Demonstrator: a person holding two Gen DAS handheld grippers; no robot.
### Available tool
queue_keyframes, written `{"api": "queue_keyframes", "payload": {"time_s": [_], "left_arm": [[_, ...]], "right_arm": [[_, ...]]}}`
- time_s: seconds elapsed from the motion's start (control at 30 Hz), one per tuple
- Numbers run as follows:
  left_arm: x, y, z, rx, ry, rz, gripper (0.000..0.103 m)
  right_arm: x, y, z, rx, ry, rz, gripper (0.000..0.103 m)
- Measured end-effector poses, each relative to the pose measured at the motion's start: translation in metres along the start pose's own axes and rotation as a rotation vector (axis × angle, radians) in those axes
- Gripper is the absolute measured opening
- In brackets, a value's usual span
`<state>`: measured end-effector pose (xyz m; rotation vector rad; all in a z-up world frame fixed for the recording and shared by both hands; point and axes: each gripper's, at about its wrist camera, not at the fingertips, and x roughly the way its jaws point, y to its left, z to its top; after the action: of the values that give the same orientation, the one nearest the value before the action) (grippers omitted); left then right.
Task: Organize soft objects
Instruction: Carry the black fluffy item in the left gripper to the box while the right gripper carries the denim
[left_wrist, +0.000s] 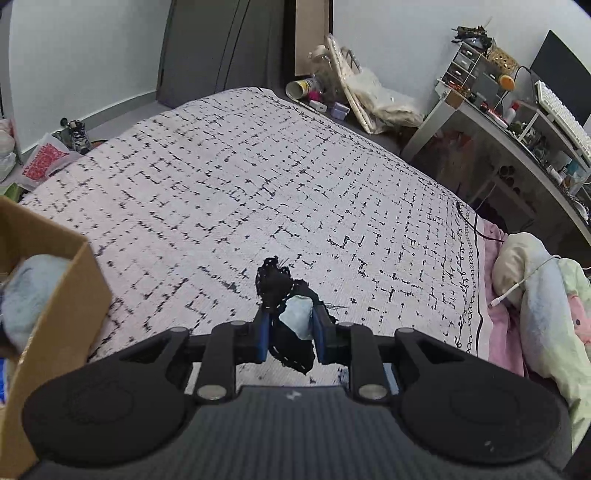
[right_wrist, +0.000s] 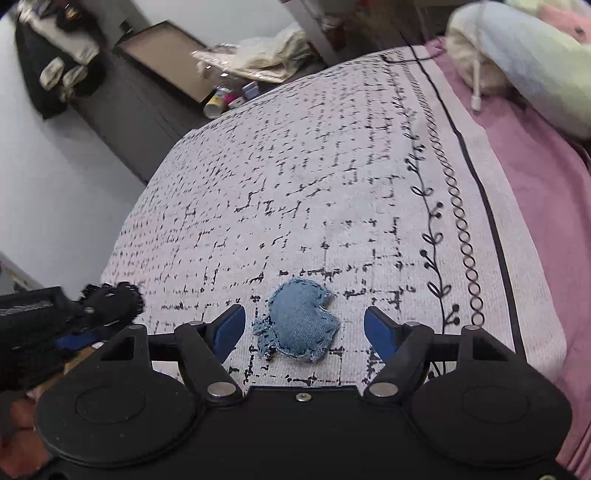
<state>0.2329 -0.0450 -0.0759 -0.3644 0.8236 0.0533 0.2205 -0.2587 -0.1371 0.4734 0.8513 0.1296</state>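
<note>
Denim toy (right_wrist: 301, 323) on patterned bedspread (right_wrist: 332, 166)

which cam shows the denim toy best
The right wrist view: the denim toy lies whole and unobstructed on the bedspread, between the open right tongs. The left wrist view does not show it; there the left tongs are shut on a black toy.

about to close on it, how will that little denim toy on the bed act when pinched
The denim toy looks padded with frayed stitched edges, so it will probably squash rather than resist. It seems light and lies flat, so rolling is unlikely. The right gripper is open around it.
</note>
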Motion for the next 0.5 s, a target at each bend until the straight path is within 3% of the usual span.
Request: {"api": "queue_keyframes", "payload": {"time_s": [0.1,0.17,0.2,0.33,0.5], "left_arm": [[-0.011,0.004,-0.003,-0.002,-0.007,0.007,0.023],[-0.016,0.006,-0.004,-0.01,-0.006,0.01,0.023],[-0.019,0.006,-0.004,-0.014,-0.006,0.01,0.023],[-0.033,0.007,-0.006,-0.016,-0.02,0.002,0.023],[-0.048,0.015,-0.008,-0.036,-0.036,-0.012,0.023]], "right_arm": [[0.015,0.003,-0.004,-0.026,0.031,-0.02,0.068],[0.026,0.002,-0.01,-0.037,0.063,-0.025,0.035],[0.029,0.003,-0.014,-0.054,0.057,-0.041,0.03],[0.024,0.0,-0.013,-0.034,0.062,0.004,0.022],[0.01,-0.015,-0.017,0.024,0.06,0.013,0.022]]}}
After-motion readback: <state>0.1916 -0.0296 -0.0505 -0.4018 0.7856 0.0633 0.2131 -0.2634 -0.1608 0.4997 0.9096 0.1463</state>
